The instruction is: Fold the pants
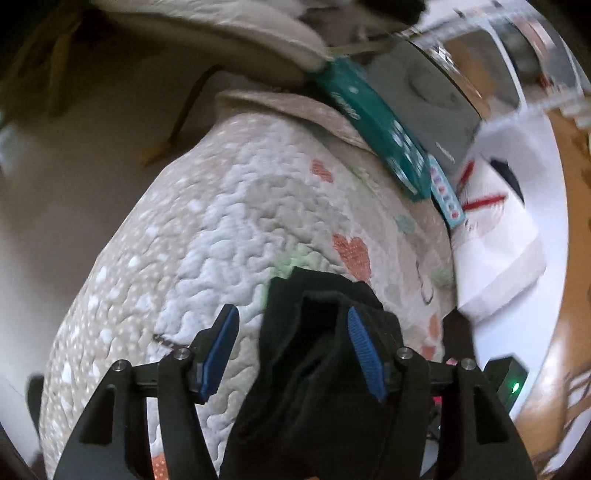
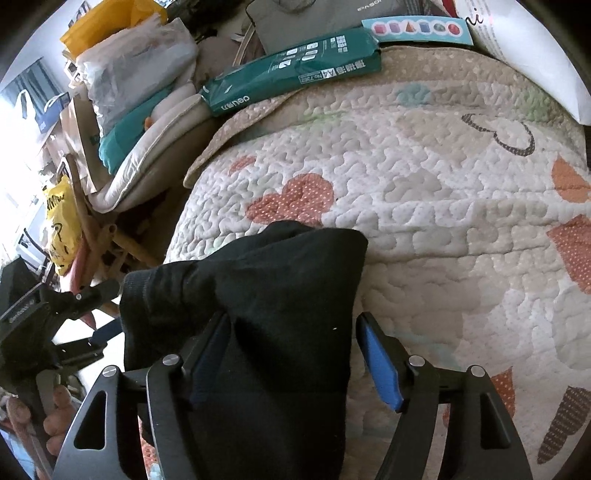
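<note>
The black pants (image 2: 280, 295) lie bunched on the quilted mat (image 2: 424, 192) with coral shapes. My right gripper (image 2: 291, 354) is open; the black cloth lies between its blue pads (image 2: 380, 365) and over the left one. In the left wrist view the pants (image 1: 317, 354) sit in a folded heap between the jaws. My left gripper (image 1: 291, 350) is open, its blue pads (image 1: 221, 350) apart, the right pad against the cloth. The left gripper (image 2: 48, 325) also shows at the right wrist view's left edge, beside the pants.
A green paper pack (image 2: 295, 70) and a grey sleeve (image 2: 317, 18) lie at the mat's far edge, with a card of coloured shapes (image 2: 417, 29). Piled bags and cushions (image 2: 140, 74) stand left of the mat. White paper (image 1: 495, 229) lies to the right.
</note>
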Tool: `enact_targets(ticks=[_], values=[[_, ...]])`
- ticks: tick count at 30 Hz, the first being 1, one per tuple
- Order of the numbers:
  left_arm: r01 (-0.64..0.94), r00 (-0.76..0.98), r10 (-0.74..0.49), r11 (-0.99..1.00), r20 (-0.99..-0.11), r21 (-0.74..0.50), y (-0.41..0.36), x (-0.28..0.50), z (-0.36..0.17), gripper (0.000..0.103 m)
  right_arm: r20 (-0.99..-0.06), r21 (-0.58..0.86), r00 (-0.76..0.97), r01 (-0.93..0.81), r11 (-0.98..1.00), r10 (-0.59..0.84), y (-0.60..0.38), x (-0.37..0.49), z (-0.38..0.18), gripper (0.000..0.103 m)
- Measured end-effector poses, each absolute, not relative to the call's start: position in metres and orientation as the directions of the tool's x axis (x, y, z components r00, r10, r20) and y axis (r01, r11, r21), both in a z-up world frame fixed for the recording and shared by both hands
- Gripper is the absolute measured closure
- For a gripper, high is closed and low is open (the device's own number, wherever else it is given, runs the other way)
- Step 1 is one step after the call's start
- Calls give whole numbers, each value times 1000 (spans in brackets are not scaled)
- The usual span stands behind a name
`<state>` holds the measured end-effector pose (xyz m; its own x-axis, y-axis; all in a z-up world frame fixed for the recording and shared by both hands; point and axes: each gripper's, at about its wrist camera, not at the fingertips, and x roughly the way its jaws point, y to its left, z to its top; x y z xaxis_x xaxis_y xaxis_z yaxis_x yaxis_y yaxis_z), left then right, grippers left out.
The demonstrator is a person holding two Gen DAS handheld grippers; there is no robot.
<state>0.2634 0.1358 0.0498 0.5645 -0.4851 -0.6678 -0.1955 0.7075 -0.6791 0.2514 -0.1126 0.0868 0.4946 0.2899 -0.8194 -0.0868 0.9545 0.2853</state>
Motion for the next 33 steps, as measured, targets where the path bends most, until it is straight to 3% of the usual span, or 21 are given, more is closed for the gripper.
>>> enact_targets(ticks=[4, 7, 11, 21, 29, 33], values=[[-195, 509, -310, 867, -803, -458, 120, 270, 47, 41, -830, 278, 482, -79, 957, 280, -110, 256, 79, 27], [-254, 443, -272, 876, -854, -411, 127, 275, 25, 41, -832, 283, 476, -74, 956, 284, -107, 258, 73, 22], [-299, 449, -333, 818, -829, -491, 142, 268, 20, 39, -830, 286, 479, -73, 955, 285, -106, 256, 73, 21], [-212, 525, -327, 844, -786, -492, 127, 199, 80, 39, -758, 276, 591, -91, 957, 274, -136, 169, 129, 18], [-140, 472, -460, 803, -752, -579, 95, 90, 97, 28, -743, 308, 605, -71, 949, 287, -154, 76, 134, 17], [-138, 486, -422, 828, -766, -544, 83, 46, 94, 28, -735, 343, 604, -61, 938, 308, -157, 40, 129, 17]])
